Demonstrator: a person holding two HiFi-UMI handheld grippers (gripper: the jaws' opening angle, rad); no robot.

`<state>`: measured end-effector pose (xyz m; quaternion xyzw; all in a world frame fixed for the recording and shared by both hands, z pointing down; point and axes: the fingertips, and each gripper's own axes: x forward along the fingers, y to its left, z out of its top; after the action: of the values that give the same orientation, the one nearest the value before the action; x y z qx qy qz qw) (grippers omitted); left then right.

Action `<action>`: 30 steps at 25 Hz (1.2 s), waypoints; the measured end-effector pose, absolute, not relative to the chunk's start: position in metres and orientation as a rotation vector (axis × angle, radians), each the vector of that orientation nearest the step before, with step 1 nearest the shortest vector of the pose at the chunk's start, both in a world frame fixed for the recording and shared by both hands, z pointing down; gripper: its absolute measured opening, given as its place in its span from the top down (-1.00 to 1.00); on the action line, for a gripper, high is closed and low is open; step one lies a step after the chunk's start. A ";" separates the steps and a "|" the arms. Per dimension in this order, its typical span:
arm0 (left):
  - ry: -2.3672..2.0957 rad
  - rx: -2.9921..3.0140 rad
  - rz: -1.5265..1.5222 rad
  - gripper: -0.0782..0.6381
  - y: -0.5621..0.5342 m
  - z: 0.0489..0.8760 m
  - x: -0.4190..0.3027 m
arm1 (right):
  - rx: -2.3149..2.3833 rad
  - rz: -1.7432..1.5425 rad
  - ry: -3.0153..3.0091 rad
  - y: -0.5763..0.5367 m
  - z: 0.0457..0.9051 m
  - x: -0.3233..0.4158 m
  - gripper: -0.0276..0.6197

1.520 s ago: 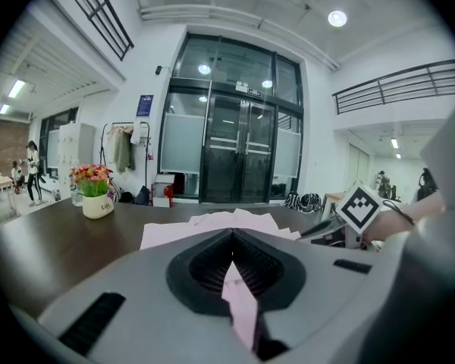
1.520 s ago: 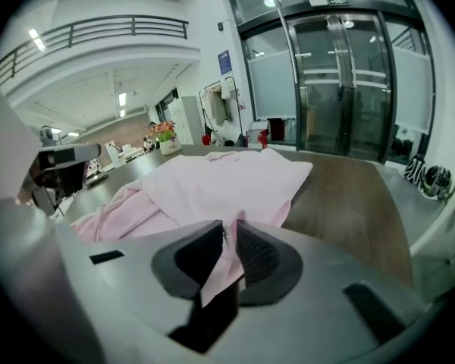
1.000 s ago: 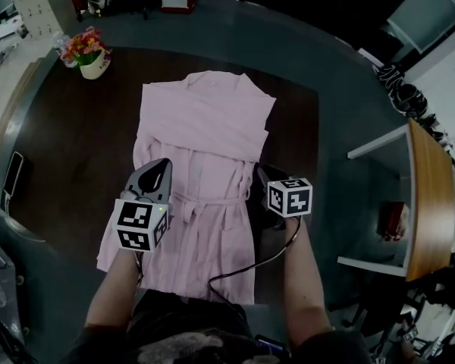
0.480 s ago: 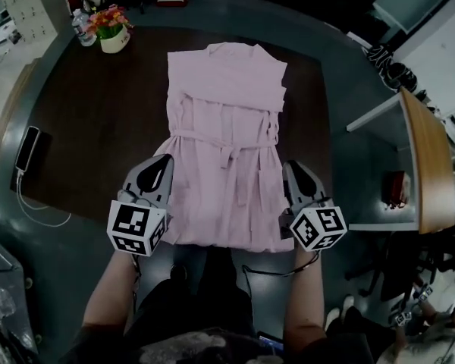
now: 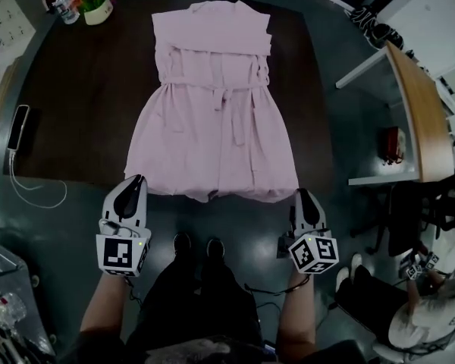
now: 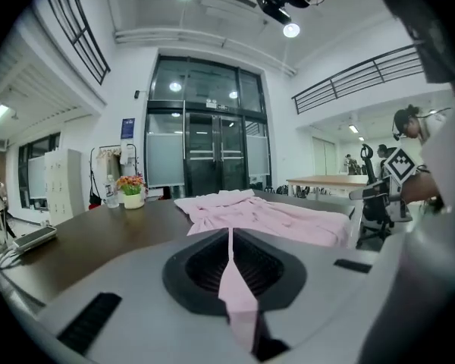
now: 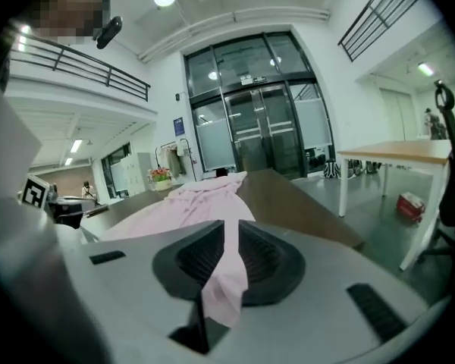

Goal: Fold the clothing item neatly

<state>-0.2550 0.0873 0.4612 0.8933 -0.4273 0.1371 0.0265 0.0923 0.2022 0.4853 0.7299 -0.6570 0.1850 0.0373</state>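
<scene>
Pink robe, one, flat on table; left gripper and right gripper, two, each clenched on hem at table's near edge.

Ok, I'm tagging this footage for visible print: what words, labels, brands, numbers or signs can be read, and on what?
Nothing here can be read as text.
Too small to read: the blue sign beside the glass doors.
Only black-and-white square patterns, no letters: the cubes on the left gripper and right gripper.
No label or print showing: the pink robe.
</scene>
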 end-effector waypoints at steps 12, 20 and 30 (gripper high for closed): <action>-1.312 2.664 0.433 -0.12 0.164 0.615 -0.273 | 1.926 0.662 -1.998 0.274 0.659 0.113 0.20; -1.311 2.678 0.397 -0.30 0.113 0.707 -0.295 | 1.831 0.567 -2.096 0.214 0.724 0.127 0.13; -1.237 2.782 0.451 0.47 0.080 0.718 -0.260 | 1.868 0.417 -2.082 0.202 0.731 0.097 0.91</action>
<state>-0.2599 0.0804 0.7176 0.9034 -0.4016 0.1465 0.0320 0.0972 0.2020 0.7306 0.6524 -0.7272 0.1457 0.1561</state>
